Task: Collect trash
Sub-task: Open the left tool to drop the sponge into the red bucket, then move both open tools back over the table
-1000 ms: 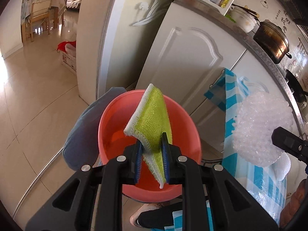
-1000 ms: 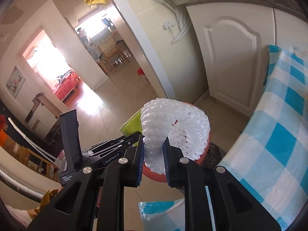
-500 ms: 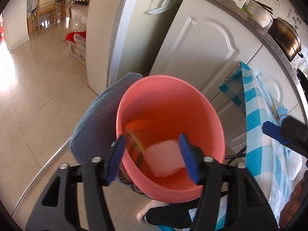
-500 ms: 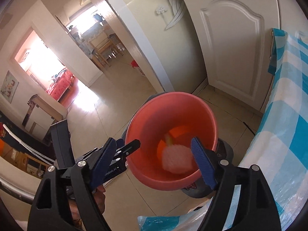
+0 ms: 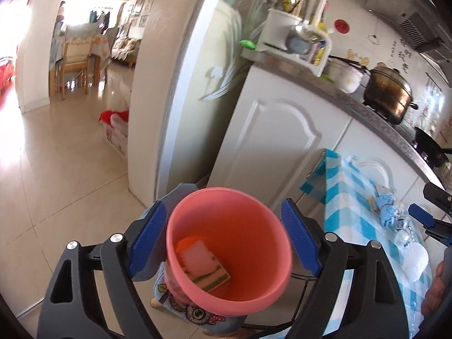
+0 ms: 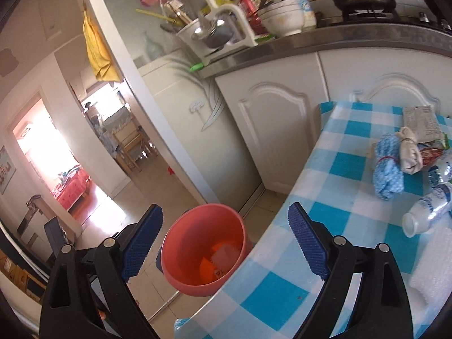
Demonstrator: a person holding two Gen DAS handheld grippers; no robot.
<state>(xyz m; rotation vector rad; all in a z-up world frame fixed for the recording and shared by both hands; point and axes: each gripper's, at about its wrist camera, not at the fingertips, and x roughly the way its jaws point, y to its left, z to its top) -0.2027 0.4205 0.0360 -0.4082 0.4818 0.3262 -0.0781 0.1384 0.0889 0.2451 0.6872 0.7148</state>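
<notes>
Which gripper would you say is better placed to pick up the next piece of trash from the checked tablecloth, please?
Probably the right gripper: its jaws are open and empty, and its view faces the plastic bottle on the tablecloth. The left gripper, also open, faces the pink bucket.

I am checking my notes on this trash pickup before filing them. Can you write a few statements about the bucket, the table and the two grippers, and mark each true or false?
1. The pink bucket stands on the checked tablecloth. False: it stands on the floor beside the table.
2. A green and white sponge cloth lies inside the bucket. True.
3. The left gripper is shut on the cloth. False: its jaws stand wide open with nothing held.
4. A plastic bottle lies on its side on the tablecloth. True.
5. The right gripper holds bubble wrap. False: its jaws are open and empty.
</notes>
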